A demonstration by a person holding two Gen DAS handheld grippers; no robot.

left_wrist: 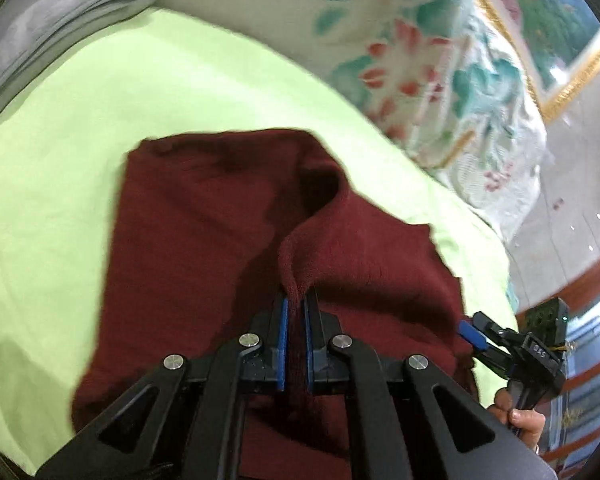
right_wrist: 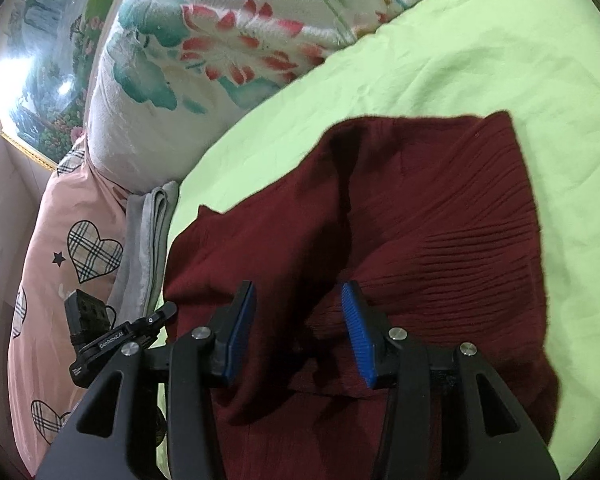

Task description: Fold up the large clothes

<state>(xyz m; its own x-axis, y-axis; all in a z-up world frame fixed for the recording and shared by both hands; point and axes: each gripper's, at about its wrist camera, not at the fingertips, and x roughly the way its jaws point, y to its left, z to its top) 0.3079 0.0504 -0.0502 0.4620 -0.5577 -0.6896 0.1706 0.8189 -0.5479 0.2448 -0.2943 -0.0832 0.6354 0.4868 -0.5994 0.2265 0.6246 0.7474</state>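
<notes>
Item 1: maroon knit garment (left_wrist: pixel 204 220), ribbed, lying partly folded and rumpled on a lime-green bed sheet (left_wrist: pixel 80 128). A ridge of its fabric rises from the flat layer up to the left gripper.

Item 2: left gripper (left_wrist: pixel 296 320), black with blue pads, clamped tight on that pinched ridge of the maroon garment; cloth fills the narrow slot between the pads.

Item 3: right gripper (right_wrist: pixel 298 320), same build, jaws parted about halfway, poised over the near part of the garment. Fabric lies below and between the pads, but they do not press on it. In the left wrist view it shows at the garment's right edge, with the person's hand (left_wrist: pixel 520 416) on its handle.

Item 4: floral quilt (right_wrist: pixel 220 40), white with teal and red flowers, bunched beyond the sheet.

Item 5: folded grey cloth (right_wrist: pixel 148 240), between the sheet and a pink pillow with plaid hearts (right_wrist: pixel 60 248).

Item 6: gilt-framed landscape picture (right_wrist: pixel 40 80), beyond the quilt.
</notes>
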